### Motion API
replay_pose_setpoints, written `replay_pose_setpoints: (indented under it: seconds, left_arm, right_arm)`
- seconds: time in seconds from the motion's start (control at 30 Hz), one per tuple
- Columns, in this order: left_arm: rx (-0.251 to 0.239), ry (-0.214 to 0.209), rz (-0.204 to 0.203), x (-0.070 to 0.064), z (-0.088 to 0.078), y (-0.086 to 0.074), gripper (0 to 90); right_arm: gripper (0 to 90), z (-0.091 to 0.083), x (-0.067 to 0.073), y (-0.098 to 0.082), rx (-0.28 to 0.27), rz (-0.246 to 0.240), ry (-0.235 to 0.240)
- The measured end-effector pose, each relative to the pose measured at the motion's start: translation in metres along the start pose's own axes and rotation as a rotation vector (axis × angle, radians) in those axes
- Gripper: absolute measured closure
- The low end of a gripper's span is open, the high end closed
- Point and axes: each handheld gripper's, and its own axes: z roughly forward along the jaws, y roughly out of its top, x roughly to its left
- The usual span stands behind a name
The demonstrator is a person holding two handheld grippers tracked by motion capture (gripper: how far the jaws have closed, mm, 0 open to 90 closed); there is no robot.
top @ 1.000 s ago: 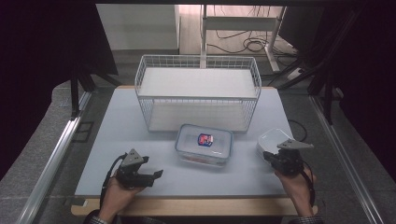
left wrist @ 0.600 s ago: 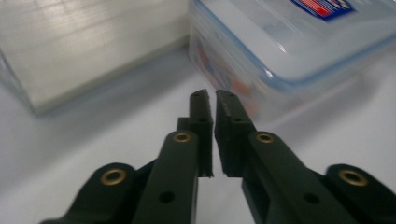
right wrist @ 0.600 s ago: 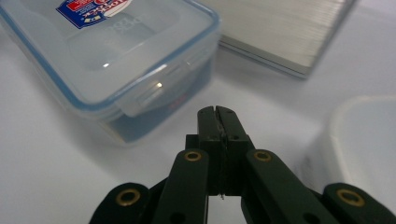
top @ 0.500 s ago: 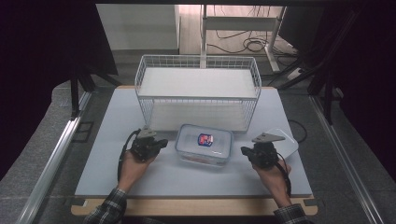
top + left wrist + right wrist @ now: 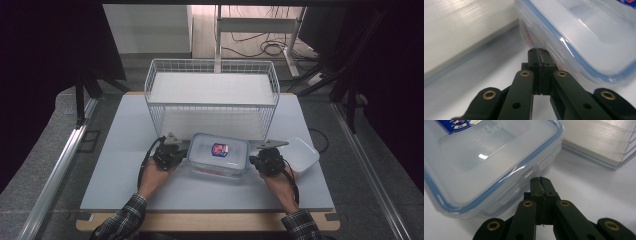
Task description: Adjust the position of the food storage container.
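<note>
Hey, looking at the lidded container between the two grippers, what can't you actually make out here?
- Container contents: a reddish blur through cloudy plastic in the high view and left gripper view.
- Lid label: too small in the high view; cut off by the top edge in the right gripper view.
- Contact: whether the shut left gripper and right gripper touch the container's side.

From my high view the white table (image 5: 125, 165) is evenly and softly lit while the surroundings fall to near black, with a bright patch of floor beyond the wire basket (image 5: 212, 95). In both gripper views I see the black jaws in the foreground blurred, and the container lid (image 5: 486, 157) carries a small glare spot. Shadows are faint and diffuse.
</note>
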Motion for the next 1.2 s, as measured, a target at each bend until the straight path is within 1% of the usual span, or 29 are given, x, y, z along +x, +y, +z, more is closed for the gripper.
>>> replay_pose_setpoints:
  seconds: [0.03,0.1,0.23,0.3,0.37,0.4,0.43,0.47,0.6,0.63,0.67,0.7,0.77,0.8,0.83,0.87,0.9,0.93,1.0,1.03,1.07,1.1,1.13,1.17,1.2]
  left_arm:
    - [0.000,0.000,0.000,0.000,0.000,0.000,90.0]
    - [0.007,0.005,-0.002,-0.005,-0.006,-0.004,90.0]
    - [0.013,0.006,-0.007,-0.009,-0.011,-0.009,90.0]
    - [0.023,0.014,-0.003,-0.014,-0.017,-0.014,90.0]
    - [0.026,0.017,-0.004,-0.015,-0.019,-0.016,90.0]
    - [0.026,0.017,-0.004,-0.015,-0.019,-0.016,90.0]
    - [0.029,0.022,-0.003,-0.016,-0.021,-0.017,90.0]
    - [0.036,0.025,-0.006,-0.018,-0.024,-0.020,90.0]
    - [0.039,0.025,-0.013,-0.026,-0.032,-0.028,90.0]
    - [0.039,0.025,-0.013,-0.026,-0.032,-0.028,90.0]
    - [0.045,0.005,-0.007,-0.029,-0.033,-0.030,90.0]
    - [0.042,0.021,-0.001,-0.032,-0.035,-0.031,90.0]
    - [0.040,0.044,0.019,-0.037,-0.039,-0.031,90.0]
    - [0.041,0.048,0.028,-0.038,-0.040,-0.030,90.0]
    - [0.036,0.034,0.021,-0.038,-0.041,-0.032,90.0]
    - [0.036,0.034,0.021,-0.038,-0.041,-0.032,90.0]
    - [0.032,0.025,0.007,-0.039,-0.042,-0.033,90.0]
    - [0.031,0.020,0.002,-0.039,-0.042,-0.034,90.0]
    - [0.030,0.018,0.004,-0.041,-0.043,-0.035,90.0]
    - [0.031,0.016,0.014,-0.041,-0.044,-0.035,90.0]
    - [0.030,0.011,0.009,-0.043,-0.044,-0.036,90.0]
    - [0.030,0.008,0.022,-0.044,-0.044,-0.036,90.0]
    - [0.029,0.006,0.023,-0.045,-0.045,-0.037,90.0]
    - [0.029,-0.012,0.022,-0.046,-0.046,-0.038,90.0]
    - [0.029,-0.012,0.022,-0.046,-0.046,-0.038,89.9]
  right_arm:
    - [89.7,-0.001,0.001,0.000,0.002,-0.002,0.001]
    - [89.7,-0.003,0.002,-0.002,0.008,-0.008,0.017]
    - [89.7,-0.003,0.005,-0.003,0.008,-0.015,0.022]
    - [89.7,-0.005,0.009,-0.004,0.015,-0.021,0.036]
    - [89.7,-0.007,0.012,-0.006,0.014,-0.029,0.048]
    - [89.7,-0.007,0.012,-0.006,0.014,-0.029,0.048]
    - [89.7,-0.009,0.016,-0.008,0.018,-0.035,0.056]
    - [89.7,-0.010,0.017,-0.009,0.018,-0.042,0.059]
    - [89.7,-0.013,0.022,-0.012,0.022,-0.054,0.069]
    - [89.7,-0.014,0.022,-0.012,0.024,-0.055,0.072]
    - [89.7,-0.014,0.022,-0.012,0.024,-0.055,0.072]
    - [89.7,-0.015,0.023,-0.013,0.020,-0.058,0.078]
    - [89.8,-0.015,0.025,-0.013,0.025,-0.066,0.072]
    - [89.7,-0.016,0.026,-0.013,0.026,-0.068,0.066]
    - [89.7,-0.016,0.027,-0.013,0.024,-0.070,0.062]
    - [89.7,-0.016,0.027,-0.013,0.024,-0.070,0.062]
    - [89.7,-0.016,0.027,-0.014,0.024,-0.072,0.066]
    - [89.7,-0.016,0.027,-0.014,0.024,-0.072,0.066]
    - [89.7,-0.017,0.026,-0.015,0.024,-0.070,0.073]
    - [89.7,-0.017,0.025,-0.015,0.025,-0.072,0.073]
    - [89.7,-0.017,0.025,-0.015,0.026,-0.072,0.073]
    - [89.7,-0.018,0.024,-0.016,0.028,-0.071,0.067]
    - [89.7,-0.018,0.024,-0.016,0.027,-0.072,0.066]
    - [89.7,-0.019,0.023,-0.016,0.032,-0.068,0.071]
    - [89.7,-0.019,0.023,-0.016,0.032,-0.068,0.071]
